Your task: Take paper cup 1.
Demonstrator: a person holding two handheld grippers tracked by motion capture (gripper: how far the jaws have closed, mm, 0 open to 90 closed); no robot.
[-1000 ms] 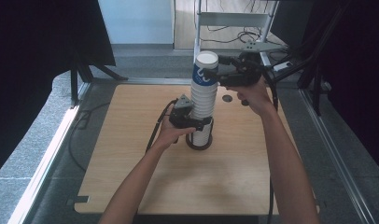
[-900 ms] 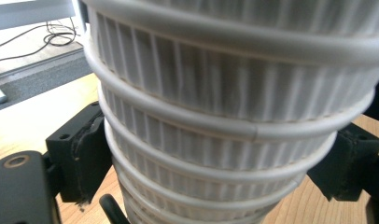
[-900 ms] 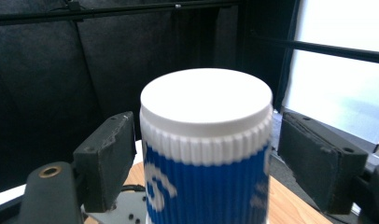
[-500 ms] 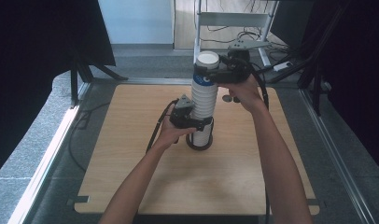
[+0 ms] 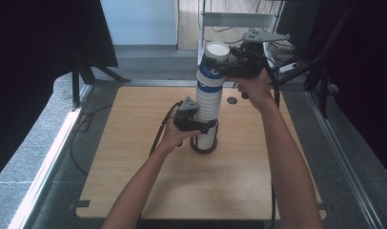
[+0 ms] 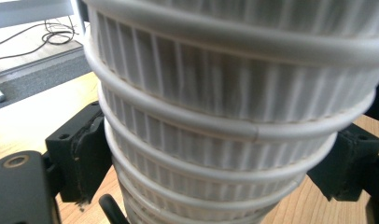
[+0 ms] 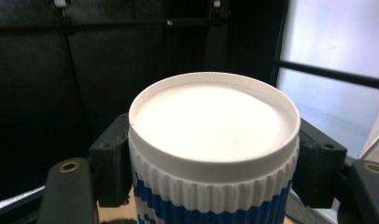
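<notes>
While two tongs [image 5: 201, 125] [image 5: 219, 67] grip, one cup stack [image 5: 208, 102] stands.

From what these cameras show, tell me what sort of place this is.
Probably a lab or recording workspace, not a home: a bare wooden table ringed by black curtains, with a metal frame and loose cables on the floor behind.

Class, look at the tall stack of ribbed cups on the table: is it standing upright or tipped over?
Upright. The stack of cups rises from the table, the left gripper clamped low on it and the right gripper clamped on the top cup.
</notes>
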